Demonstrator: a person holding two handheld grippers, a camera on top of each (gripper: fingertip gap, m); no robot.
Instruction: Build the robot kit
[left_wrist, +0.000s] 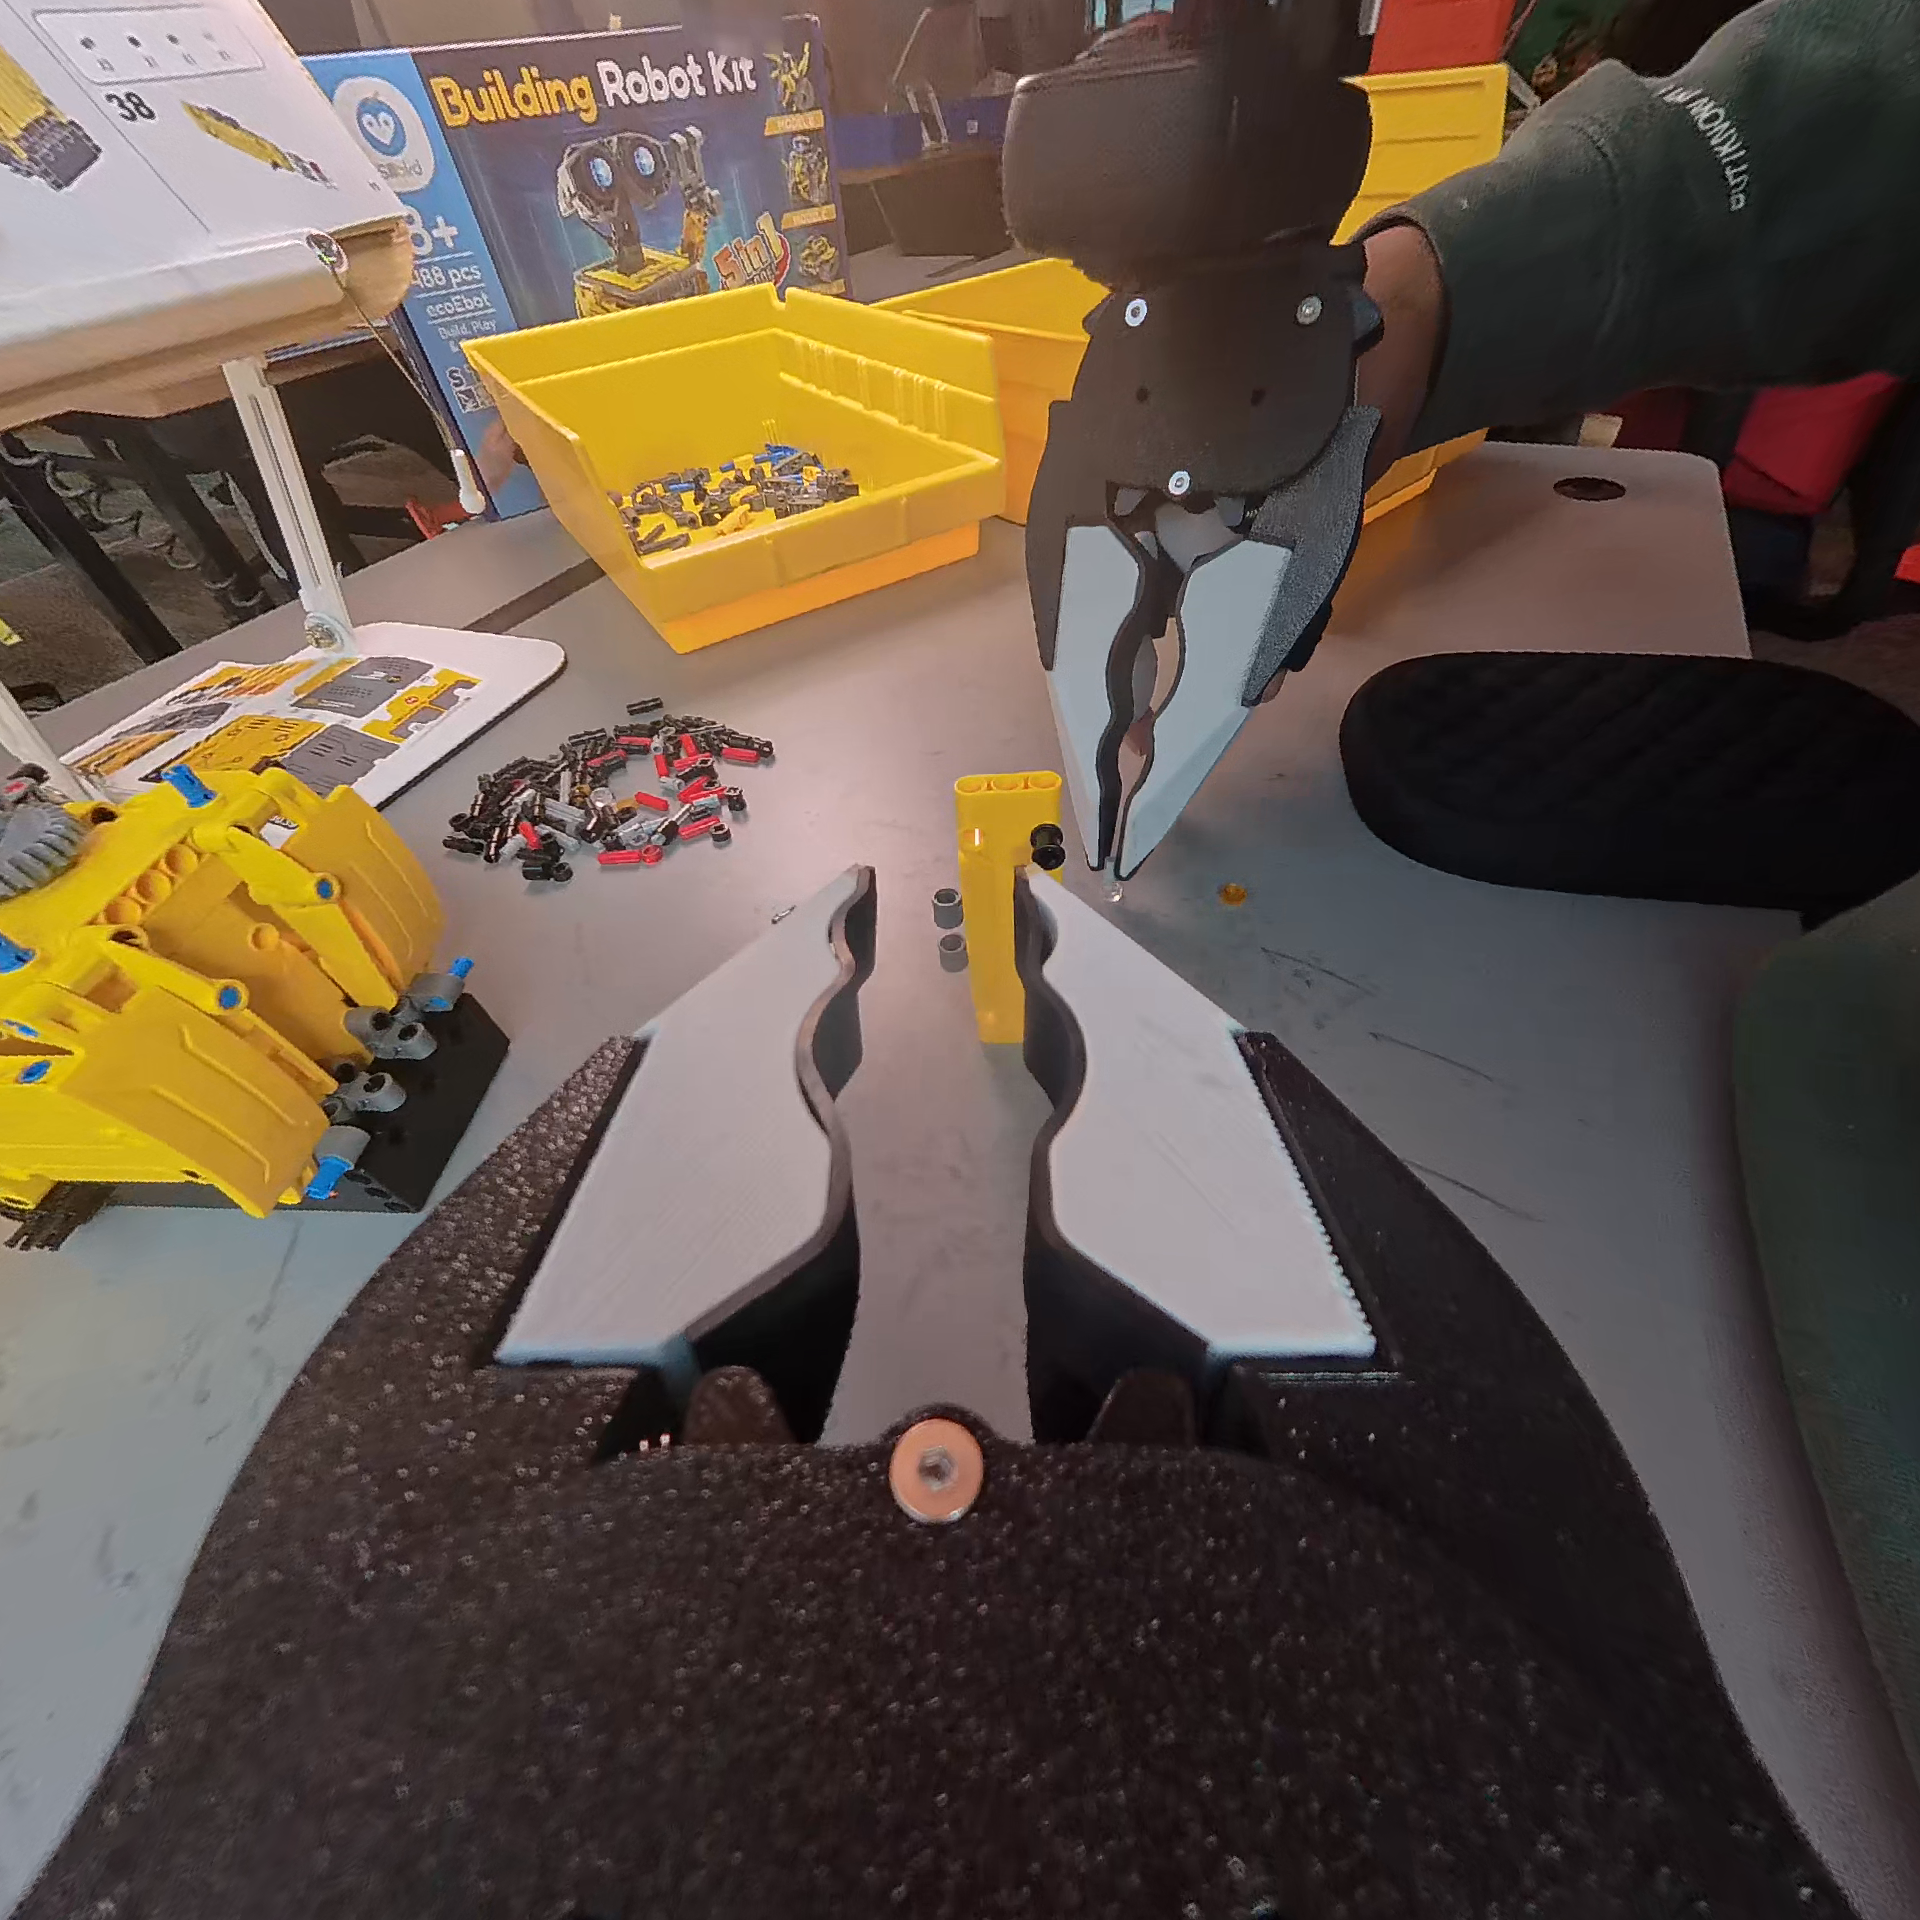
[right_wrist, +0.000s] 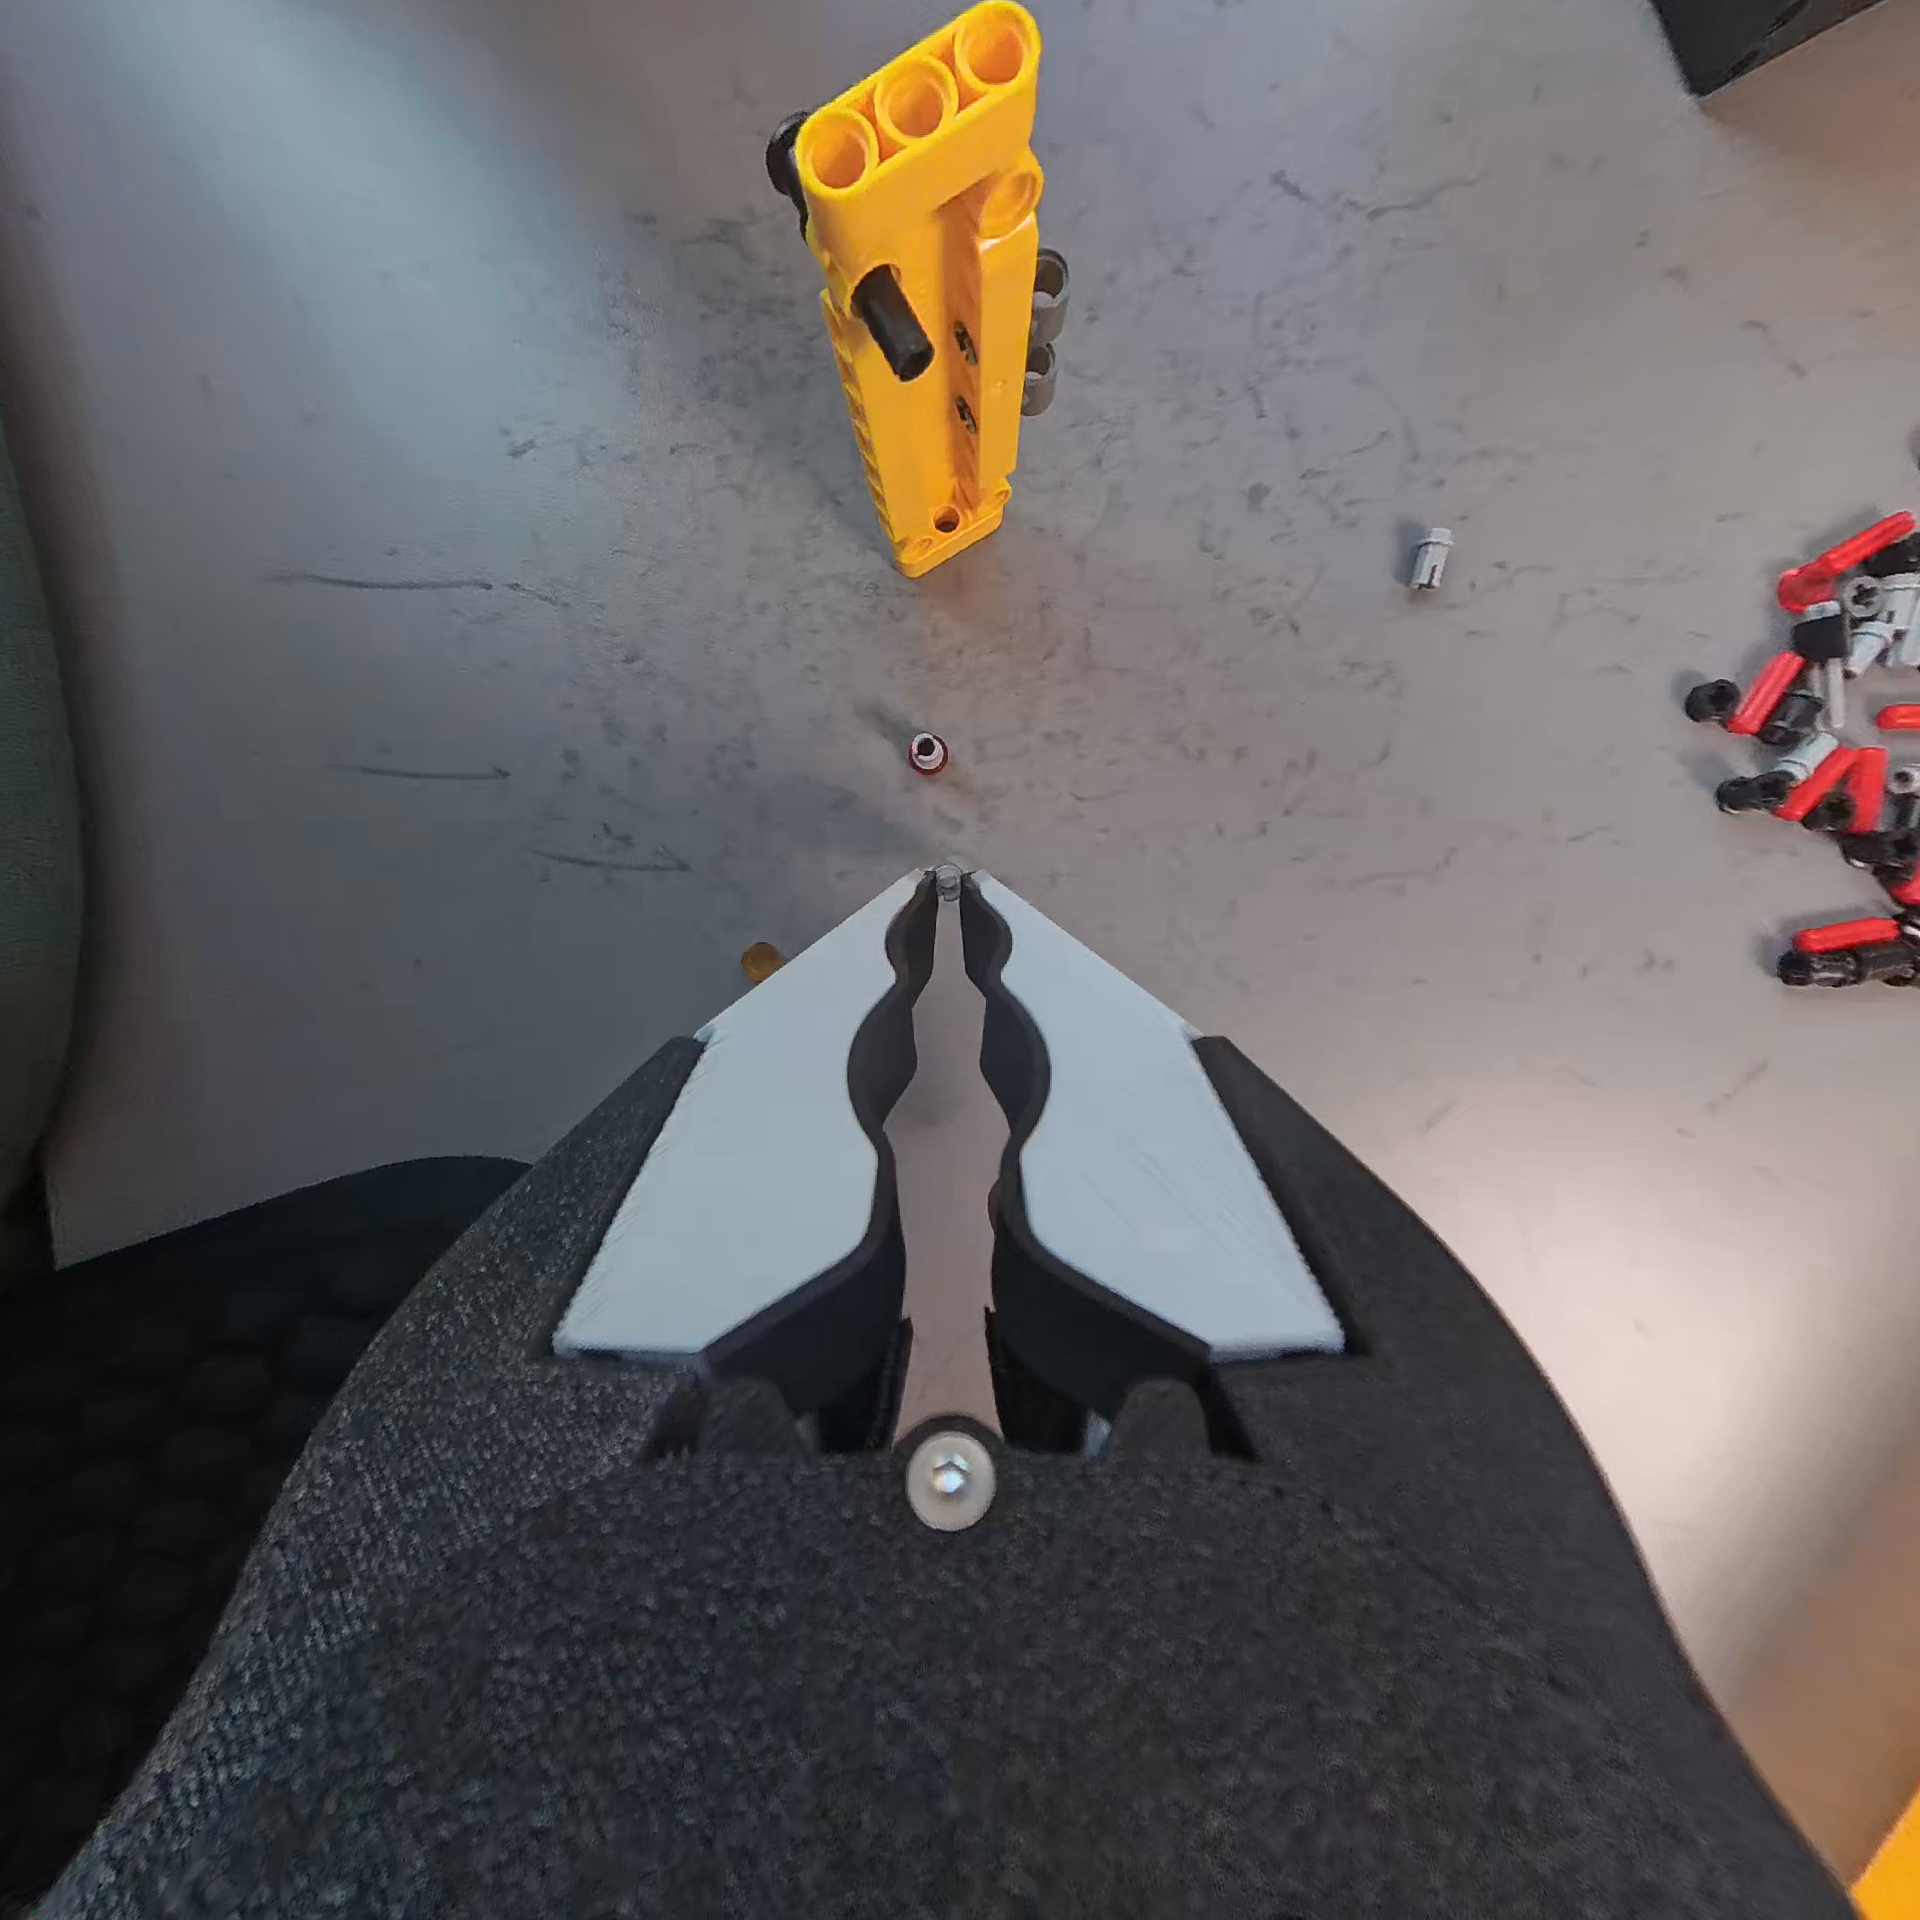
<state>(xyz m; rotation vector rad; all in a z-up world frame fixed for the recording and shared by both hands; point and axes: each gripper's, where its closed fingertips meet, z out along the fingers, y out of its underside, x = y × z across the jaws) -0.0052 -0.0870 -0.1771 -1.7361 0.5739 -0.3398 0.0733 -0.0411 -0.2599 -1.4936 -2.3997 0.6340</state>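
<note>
A yellow beam stands upright on the grey table, with a black pin and two grey pins in its sides. My left gripper is open and low over the table, and the beam rises just beyond its right fingertip. My right gripper points down at the table and is shut on a tiny grey piece. It also shows in the left wrist view, just right of the beam. A small red stud lies between the right gripper and the beam.
A pile of red, black and grey pins lies left of the beam, with a yellow model on a black plate beyond. At the back stand yellow bins, a kit box and a booklet stand. A black pad lies right, an orange stud near it. Across from one pair of fingers to the other is roughly 12 cm. The orange stud is about 4 cm from my right fingertips. It turns up in the right wrist view as well.
</note>
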